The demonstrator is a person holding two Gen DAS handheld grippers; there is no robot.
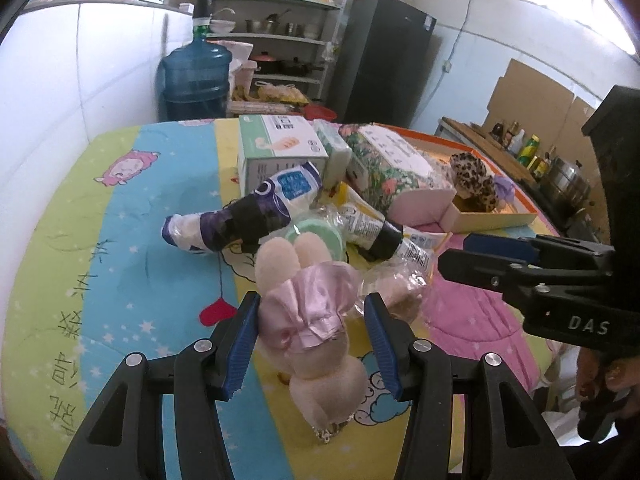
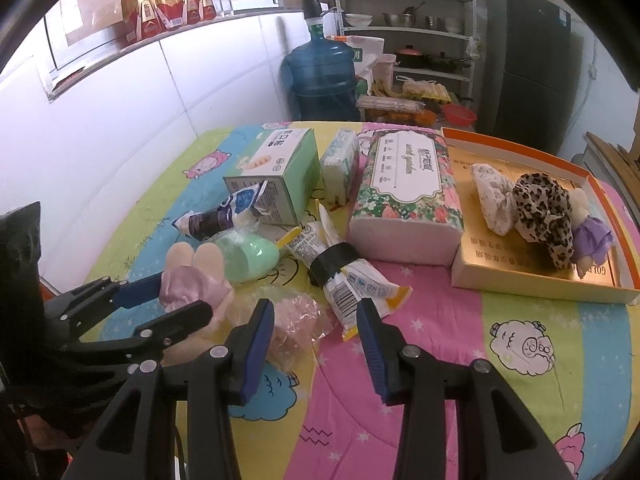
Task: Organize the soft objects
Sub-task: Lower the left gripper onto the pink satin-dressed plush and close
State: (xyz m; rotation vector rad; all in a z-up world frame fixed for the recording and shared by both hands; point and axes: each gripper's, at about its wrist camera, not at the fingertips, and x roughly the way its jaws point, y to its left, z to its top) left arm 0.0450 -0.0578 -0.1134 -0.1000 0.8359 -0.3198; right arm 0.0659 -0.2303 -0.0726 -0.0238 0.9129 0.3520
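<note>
A pink plush bunny in a shiny pink dress (image 1: 308, 312) lies on the colourful cartoon bedspread (image 1: 120, 240) between the fingers of my left gripper (image 1: 312, 312). The jaws stand open around it, the left pad close to it, the right pad apart. The bunny also shows in the right wrist view (image 2: 192, 280). My right gripper (image 2: 316, 332) is open and empty, above a crinkled clear bag with a pinkish item (image 2: 296, 320). An orange-rimmed box tray (image 2: 520, 280) at the right holds a leopard-print soft item (image 2: 548, 216), a white lace pouch (image 2: 492, 196) and a purple-dressed plush (image 2: 592, 240).
Floral tissue pack (image 2: 404, 196), green-white box (image 2: 280, 176), small tissue pack (image 2: 340, 164), green round sponge (image 2: 248, 256) and two taped wrapped packets (image 1: 240, 216) (image 2: 340, 268) crowd the middle. A water jug (image 2: 324, 76), shelves and a fridge (image 2: 532, 64) stand behind.
</note>
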